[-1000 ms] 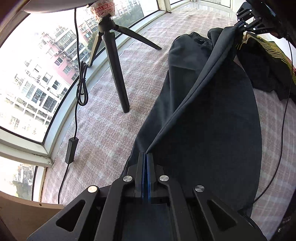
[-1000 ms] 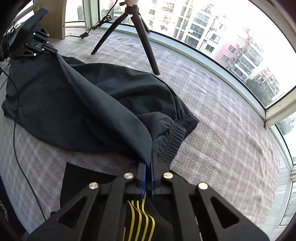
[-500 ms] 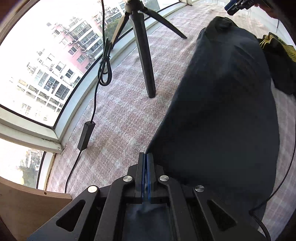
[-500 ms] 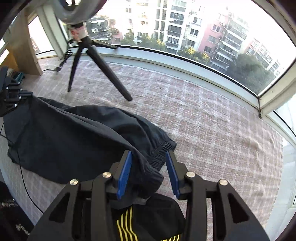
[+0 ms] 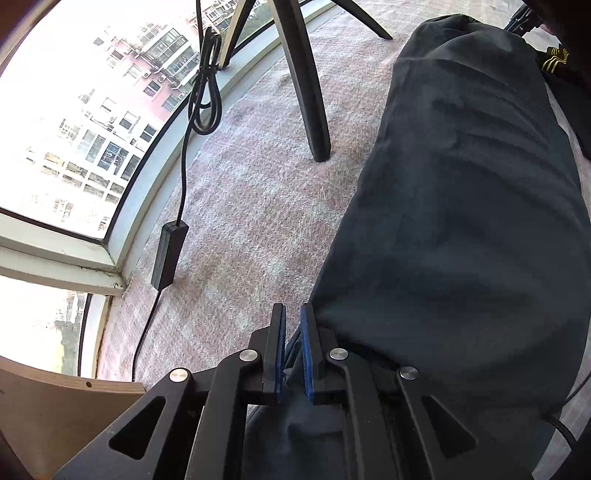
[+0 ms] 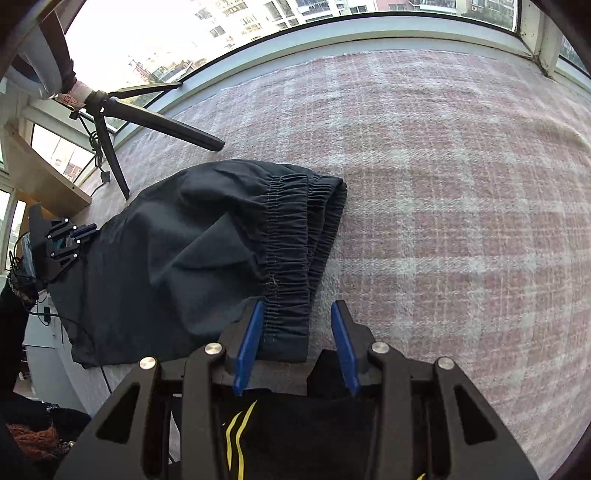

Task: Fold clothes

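Dark grey trousers (image 5: pixel 461 221) lie folded lengthwise on the pink checked blanket (image 5: pixel 251 206). My left gripper (image 5: pixel 293 317) stands slightly open at the leg end, with the hem lying loose between and under its blue pads. In the right wrist view the trousers (image 6: pixel 177 251) end in an elastic waistband (image 6: pixel 291 240). My right gripper (image 6: pixel 297 314) is open wide over the waistband's near end and holds nothing. The left gripper (image 6: pixel 83 232) shows far left there.
A black tripod (image 5: pixel 306 81) stands on the blanket beside the trousers, with a hanging cable and its adapter (image 5: pixel 168 254). A black garment with yellow stripes (image 6: pixel 280 432) lies under my right gripper. Windows curve around the far side (image 6: pixel 332 33).
Both grippers let go of the trousers: the right opened first and drew back, the left has just opened a little. The lifted fabric edge now lies flat, folded over.
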`<action>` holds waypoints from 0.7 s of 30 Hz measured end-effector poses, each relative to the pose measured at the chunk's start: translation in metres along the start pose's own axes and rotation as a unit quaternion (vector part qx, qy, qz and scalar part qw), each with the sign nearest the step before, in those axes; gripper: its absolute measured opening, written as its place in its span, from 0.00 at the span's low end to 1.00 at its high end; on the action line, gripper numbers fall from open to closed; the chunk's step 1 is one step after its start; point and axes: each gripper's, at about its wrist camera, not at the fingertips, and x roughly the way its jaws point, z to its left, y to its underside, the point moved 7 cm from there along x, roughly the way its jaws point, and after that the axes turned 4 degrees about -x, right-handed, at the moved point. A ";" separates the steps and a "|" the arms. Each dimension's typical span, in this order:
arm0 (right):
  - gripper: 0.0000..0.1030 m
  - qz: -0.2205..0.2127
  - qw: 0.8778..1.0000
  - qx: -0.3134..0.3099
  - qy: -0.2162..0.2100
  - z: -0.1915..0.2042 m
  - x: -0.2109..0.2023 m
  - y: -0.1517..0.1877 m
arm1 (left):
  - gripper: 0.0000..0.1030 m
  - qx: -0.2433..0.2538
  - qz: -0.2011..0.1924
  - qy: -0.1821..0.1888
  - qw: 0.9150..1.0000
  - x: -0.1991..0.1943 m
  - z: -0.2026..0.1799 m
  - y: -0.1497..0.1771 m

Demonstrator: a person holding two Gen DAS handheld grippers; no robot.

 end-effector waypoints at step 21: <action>0.10 -0.058 0.976 -0.175 0.117 0.090 -0.055 0.009 | 0.09 -0.115 0.056 -0.013 0.992 -0.015 0.023 0.136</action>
